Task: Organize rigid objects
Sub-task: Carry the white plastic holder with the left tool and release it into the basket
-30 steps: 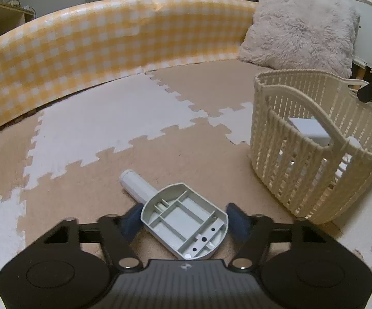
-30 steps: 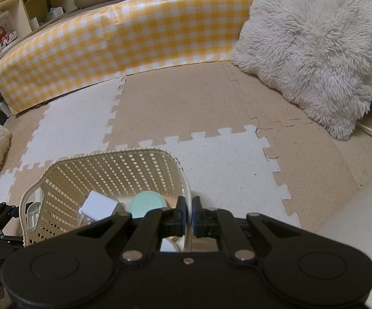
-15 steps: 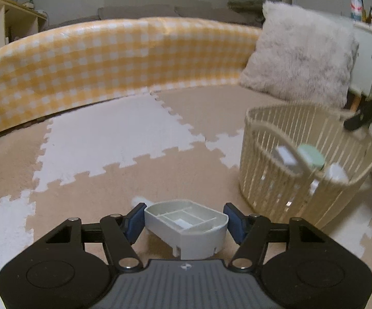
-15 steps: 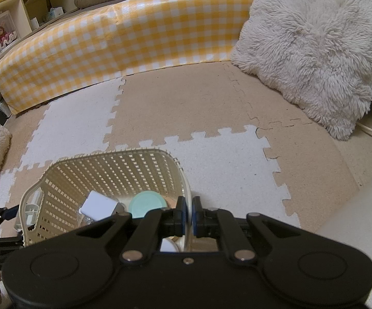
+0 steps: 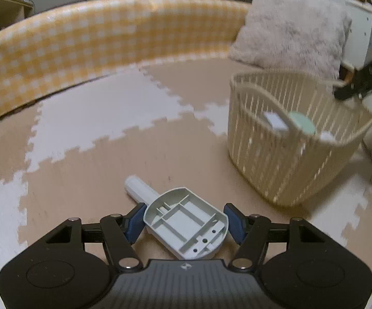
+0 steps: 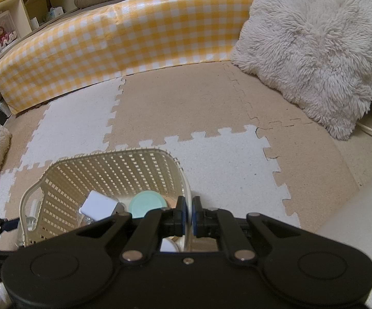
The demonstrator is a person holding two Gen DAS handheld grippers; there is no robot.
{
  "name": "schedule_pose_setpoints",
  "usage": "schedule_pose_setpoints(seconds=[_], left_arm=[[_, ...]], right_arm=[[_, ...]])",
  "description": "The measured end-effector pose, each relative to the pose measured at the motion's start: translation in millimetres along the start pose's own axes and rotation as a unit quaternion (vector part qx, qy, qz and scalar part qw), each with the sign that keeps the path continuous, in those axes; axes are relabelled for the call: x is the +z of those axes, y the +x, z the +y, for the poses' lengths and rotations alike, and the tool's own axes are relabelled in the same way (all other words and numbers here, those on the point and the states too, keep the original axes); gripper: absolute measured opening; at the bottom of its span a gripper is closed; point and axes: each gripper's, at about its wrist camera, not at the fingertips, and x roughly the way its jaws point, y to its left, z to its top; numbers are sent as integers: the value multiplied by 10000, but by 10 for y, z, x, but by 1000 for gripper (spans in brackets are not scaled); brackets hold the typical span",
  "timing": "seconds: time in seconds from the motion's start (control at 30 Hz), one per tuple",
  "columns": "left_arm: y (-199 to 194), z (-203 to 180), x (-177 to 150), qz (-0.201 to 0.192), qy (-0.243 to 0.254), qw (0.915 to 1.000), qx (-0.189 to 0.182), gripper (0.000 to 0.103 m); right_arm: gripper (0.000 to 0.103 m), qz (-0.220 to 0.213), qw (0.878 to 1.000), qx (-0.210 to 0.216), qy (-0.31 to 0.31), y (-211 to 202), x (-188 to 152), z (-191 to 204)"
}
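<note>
While the left gripper (image 5: 185,220) points down at the floor mat (image 5: 88,170), a grey plastic piece (image 5: 186,222) sits squarely between its two blue pads (image 5: 134,221), one pad pressed to each side, so it is grasped there with the jaws about half spread. The piece is a shallow, ribbed shell with its open side facing up, rounded at the near end and narrowing away from the gripper. Just past its far tip a white tube (image 5: 141,189) pokes out toward the upper left; whether the tube is part of the piece or lies on the mat beneath it, I cannot tell.

Off to the right, well apart from the held piece, stands a cream slatted basket (image 5: 289,154) on the tan and white puzzle tiles. Inside it lie a white block (image 5: 276,121) and a pale green round lid (image 5: 303,126), side by side.

The right gripper (image 6: 189,217) is clenched onto the basket's rim (image 6: 186,188), its fingers pinched tight with the thin wall caught between them. From its own camera the same white block (image 6: 98,204) and green lid (image 6: 147,204) show just to the left of the fingers.

Behind all this runs a yellow checked cushion wall (image 6: 124,41), with a shaggy pale pillow (image 6: 312,46) leaning at the right.
</note>
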Motion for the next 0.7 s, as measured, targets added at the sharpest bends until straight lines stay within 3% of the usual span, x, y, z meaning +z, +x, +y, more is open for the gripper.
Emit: schedule_pose_setpoints(seconds=[0.13, 0.3, 0.4, 0.47, 0.7], left_arm=[[41, 7, -25, 99, -94, 9999, 2, 67], [66, 19, 1, 194, -347, 9992, -108, 76], [73, 23, 9, 210, -385, 9990, -89, 73], [72, 20, 8, 199, -380, 9991, -6, 66], [-11, 21, -12, -38, -503, 9987, 52, 66]], right_arm=[[5, 0, 10000, -1, 1, 0, 1, 2], [5, 1, 10000, -1, -1, -1, 0, 2], [5, 1, 10000, -1, 1, 0, 2, 2], [5, 0, 10000, -2, 0, 0, 2, 1], [5, 2, 10000, 2, 4, 0, 0, 0]])
